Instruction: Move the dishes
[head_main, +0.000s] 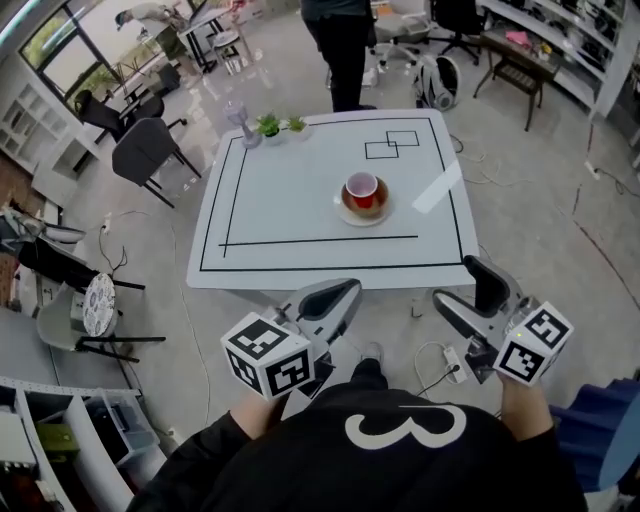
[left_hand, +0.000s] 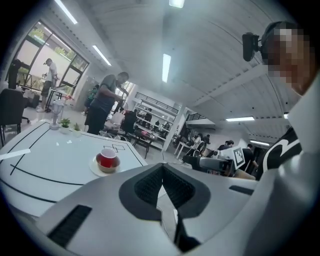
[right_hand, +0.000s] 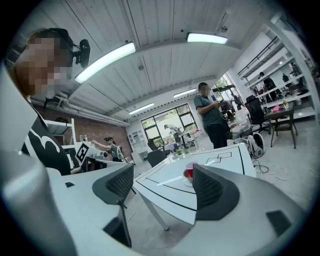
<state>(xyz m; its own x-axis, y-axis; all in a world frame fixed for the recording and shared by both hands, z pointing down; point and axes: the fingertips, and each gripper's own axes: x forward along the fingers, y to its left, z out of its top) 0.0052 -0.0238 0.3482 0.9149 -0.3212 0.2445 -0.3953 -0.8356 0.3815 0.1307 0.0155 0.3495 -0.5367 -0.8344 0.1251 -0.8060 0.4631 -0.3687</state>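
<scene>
Red cup (head_main: 361, 188) sits inside a brown bowl (head_main: 366, 203), bowl on a white saucer (head_main: 346, 212); the stack is upright, right of centre in the head view, on the white table (head_main: 290, 215)

Stack lies inside the black lines (head_main: 232, 190) drawn round the tabletop, above the long horizontal line, below two small overlapping squares (head_main: 392, 145) drawn near the table's upper right

Left gripper view: same cup (left_hand: 106, 158) at centre left, well apart from the jaws. Right gripper view: cup (right_hand: 189, 172) just at the left edge of the right-hand jaw pad, far behind it

Left gripper (head_main: 335, 295) at lower centre of the head view, off the near table edge, over floor. Jaws pressed together, nothing between them; its own view shows the pads (left_hand: 150, 185) meeting in a closed V

Right gripper (head_main: 462, 285) at lower right, also short of the table. Jaws wide apart, empty; only table edge and floor in the gap in its own view (right_hand: 162, 175)

Neither gripper touches the dishes

Table's upper left corner: two small plants (head_main: 280, 125), a clear vessel (head_main: 238, 118) just beside them

Beyond the far edge, top of frame: a standing person (head_main: 340, 45) in dark clothes. Dark chair (head_main: 148, 150) upper left, backpack (head_main: 437, 80) on the floor upper right
</scene>
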